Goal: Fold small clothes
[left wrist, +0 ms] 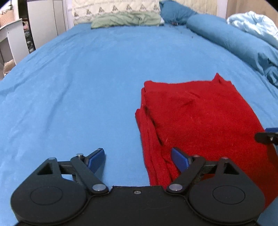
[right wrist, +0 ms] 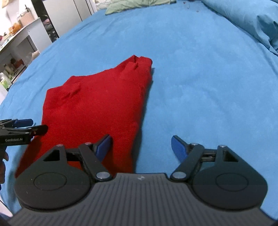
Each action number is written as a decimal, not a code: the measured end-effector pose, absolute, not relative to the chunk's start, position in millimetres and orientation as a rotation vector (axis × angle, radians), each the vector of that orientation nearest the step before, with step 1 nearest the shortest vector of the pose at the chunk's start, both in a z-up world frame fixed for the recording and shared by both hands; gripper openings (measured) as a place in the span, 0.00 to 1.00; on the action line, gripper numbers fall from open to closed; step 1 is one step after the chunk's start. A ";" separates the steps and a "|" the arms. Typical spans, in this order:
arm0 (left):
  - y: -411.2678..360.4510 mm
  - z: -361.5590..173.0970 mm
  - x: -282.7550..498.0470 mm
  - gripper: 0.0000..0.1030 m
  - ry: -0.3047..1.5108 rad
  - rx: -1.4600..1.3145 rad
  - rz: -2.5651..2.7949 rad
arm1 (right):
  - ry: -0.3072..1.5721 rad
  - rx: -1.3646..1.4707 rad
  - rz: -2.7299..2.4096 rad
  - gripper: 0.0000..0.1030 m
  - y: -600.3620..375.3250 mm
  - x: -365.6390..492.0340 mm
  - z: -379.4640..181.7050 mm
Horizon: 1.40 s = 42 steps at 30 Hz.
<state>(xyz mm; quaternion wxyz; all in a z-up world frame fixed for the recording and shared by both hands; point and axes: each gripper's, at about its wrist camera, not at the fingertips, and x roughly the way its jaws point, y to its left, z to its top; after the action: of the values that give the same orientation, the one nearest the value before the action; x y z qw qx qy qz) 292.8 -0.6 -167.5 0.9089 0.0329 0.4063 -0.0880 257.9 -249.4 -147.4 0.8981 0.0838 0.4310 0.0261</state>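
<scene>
A red knitted garment [left wrist: 199, 118] lies folded in layers on the blue bed sheet [left wrist: 78, 87]; it also shows in the right wrist view [right wrist: 97, 107]. My left gripper [left wrist: 138, 159] is open and empty, hovering over the garment's near left edge, its right finger above the cloth. My right gripper [right wrist: 141, 145] is open and empty over the garment's near right edge, its left finger above the cloth. The left gripper also shows at the left edge of the right wrist view [right wrist: 31, 125]. The right gripper's tip shows at the right edge of the left wrist view [left wrist: 267, 135].
A green cloth [left wrist: 125, 20] and a patterned pillow [left wrist: 114, 8] lie at the head of the bed. A rolled blue duvet [left wrist: 234, 40] and a pale blue blanket [left wrist: 255, 26] lie along the right side. Shelves and furniture [right wrist: 19, 43] stand beyond the bed's left edge.
</scene>
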 end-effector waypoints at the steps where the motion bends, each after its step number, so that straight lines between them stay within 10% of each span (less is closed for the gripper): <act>1: 1.6 -167.4 291.5 0.87 0.826 0.067 -0.180 | 0.876 0.166 0.052 0.92 -249.7 256.0 -151.4; 21: -1.6 41.6 119.9 1.00 0.605 0.017 -0.150 | 0.625 0.098 -0.053 1.00 -206.0 79.3 53.1; 42: 8.2 11.1 17.8 1.00 0.679 0.056 -0.112 | 0.781 0.070 -0.145 1.00 -156.3 -15.2 16.7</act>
<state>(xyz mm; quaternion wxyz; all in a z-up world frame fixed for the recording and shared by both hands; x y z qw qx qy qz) 17.8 8.2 11.1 0.9410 0.0274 0.3329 -0.0548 -15.2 -156.3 16.7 0.9215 0.0340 0.3803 -0.0705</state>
